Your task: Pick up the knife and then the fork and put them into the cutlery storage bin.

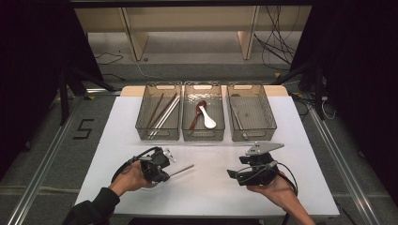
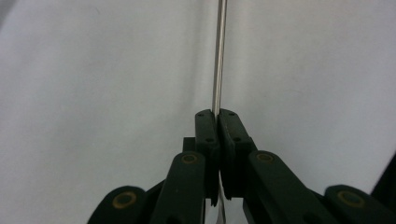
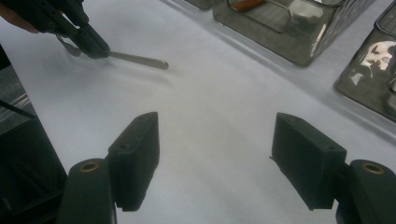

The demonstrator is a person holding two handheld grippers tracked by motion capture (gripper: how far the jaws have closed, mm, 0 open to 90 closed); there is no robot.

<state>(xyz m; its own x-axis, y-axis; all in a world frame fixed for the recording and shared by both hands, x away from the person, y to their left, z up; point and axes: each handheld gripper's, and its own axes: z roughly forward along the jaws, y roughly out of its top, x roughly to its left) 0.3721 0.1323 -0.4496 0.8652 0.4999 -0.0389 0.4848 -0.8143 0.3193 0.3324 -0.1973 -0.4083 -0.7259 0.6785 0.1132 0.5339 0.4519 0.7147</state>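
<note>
One thin metal stick (image 1: 181,169) sits pinched in the left gripper (image 2: 218,113), low over the white surface (image 1: 211,187), pointing toward 2 o'clock. It looks light, stiff and slippery, so holding near its end could let it swing. The right gripper (image 3: 215,154) fingers are spread wide, empty.

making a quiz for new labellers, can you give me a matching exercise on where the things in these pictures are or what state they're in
Things:
1. thin silver metal chopstick
2. white ceramic soup spoon
3. brown wooden chopsticks
4. right gripper

Places or states:
A. middle clear plastic bin
B. jaws wide apart over the white table
C. clamped in the left gripper
D. left clear plastic bin

Pairs: 1-C, 2-A, 3-D, 4-B
</note>
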